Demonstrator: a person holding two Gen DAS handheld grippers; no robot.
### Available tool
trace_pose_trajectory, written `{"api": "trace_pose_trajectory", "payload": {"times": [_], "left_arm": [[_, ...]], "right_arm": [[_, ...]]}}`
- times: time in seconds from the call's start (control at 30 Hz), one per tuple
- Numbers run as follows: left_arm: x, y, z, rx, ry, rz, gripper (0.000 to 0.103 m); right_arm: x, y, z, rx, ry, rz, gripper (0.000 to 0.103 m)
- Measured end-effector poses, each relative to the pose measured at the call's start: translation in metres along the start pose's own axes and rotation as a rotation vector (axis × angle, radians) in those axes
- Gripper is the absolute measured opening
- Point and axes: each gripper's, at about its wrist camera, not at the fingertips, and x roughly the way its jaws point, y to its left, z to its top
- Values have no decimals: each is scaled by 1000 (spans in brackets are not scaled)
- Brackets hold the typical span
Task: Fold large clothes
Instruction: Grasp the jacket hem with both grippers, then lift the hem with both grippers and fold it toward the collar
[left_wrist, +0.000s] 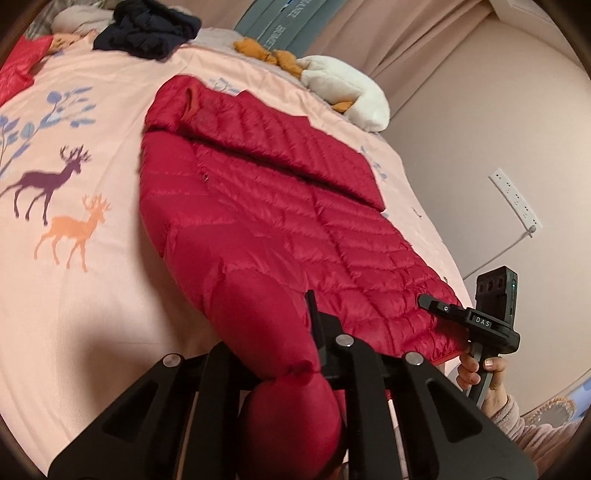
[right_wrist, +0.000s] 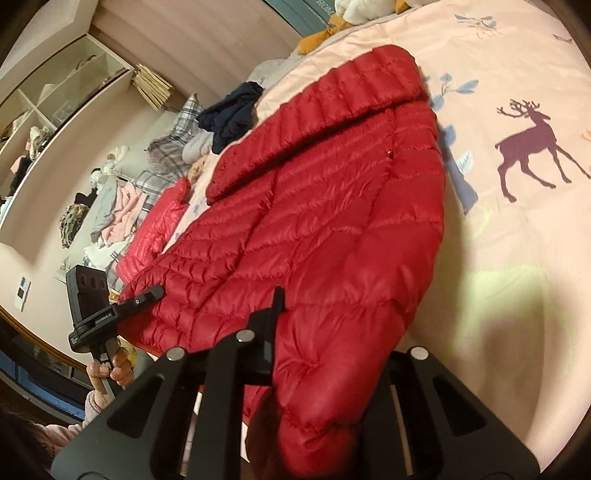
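Observation:
A red quilted down jacket (left_wrist: 266, 206) lies lengthwise on the pink bedspread (left_wrist: 92, 295), with one sleeve folded across its upper part. My left gripper (left_wrist: 295, 332) is shut on the jacket's near hem corner, and the fabric bulges between its fingers. My right gripper shows in the left wrist view (left_wrist: 428, 301) at the other hem corner, its finger on the fabric. In the right wrist view the jacket (right_wrist: 314, 206) fills the middle, and my right gripper (right_wrist: 295, 325) is shut on a bunched hem corner. The left gripper (right_wrist: 155, 293) touches the far hem corner there.
A dark navy garment (left_wrist: 147, 29) lies at the far end of the bed, with a white plush toy (left_wrist: 347, 88) and orange toy pieces (left_wrist: 266, 50) by the headboard. Another red garment (right_wrist: 159, 229) and piled clothes (right_wrist: 118, 214) sit at the bed's side. A wall socket strip (left_wrist: 515, 201) is on the wall.

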Motion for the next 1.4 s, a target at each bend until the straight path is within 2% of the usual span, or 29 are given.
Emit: {"api": "trace_pose_trajectory", "payload": {"times": [0.4,0.87,1.4], "left_arm": [[-18,-25,10,85,-42,-45,13],[-48,-33,34,141,-99,-105,13],[-108,-43,54,184,-235,-235,13]], "right_arm": [[-27,17,10,-26,-57,81,12],[-62,43,25,-102,-113,171,12],[-129,85,29,-270,-213,337,12]]}}
